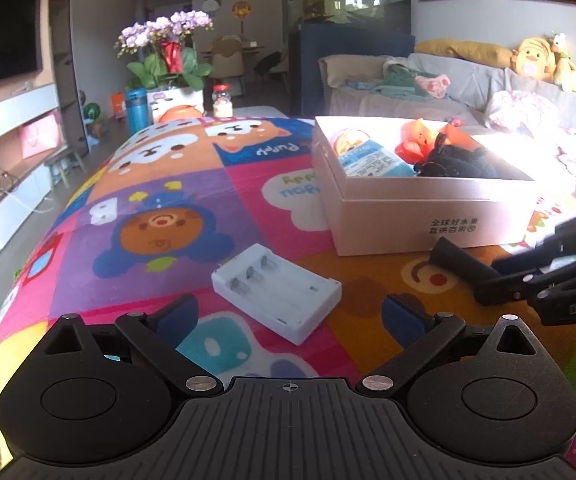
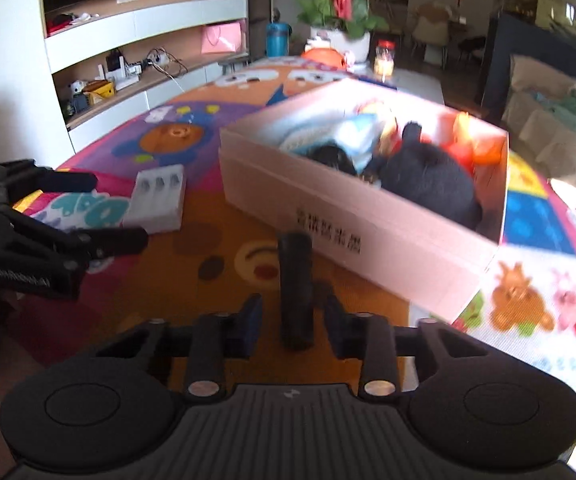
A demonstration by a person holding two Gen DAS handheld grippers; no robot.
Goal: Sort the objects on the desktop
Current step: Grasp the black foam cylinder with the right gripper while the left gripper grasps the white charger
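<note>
Between the blue pads of my right tool (image 2: 292, 320) lies the black cylindrical stick (image 2: 296, 288) on the worktop, lengthwise along the fingers, pads apart either side. My left tool (image 1: 288, 316), spread wide, faces the white plastic battery holder (image 1: 277, 294).

Both cams ride low behind their own fingers, angled down over the cartoon mat (image 1: 191, 184). Left faces its right side; both catch the pink box (image 2: 328, 216) and white battery holder (image 1: 275, 294).
</note>
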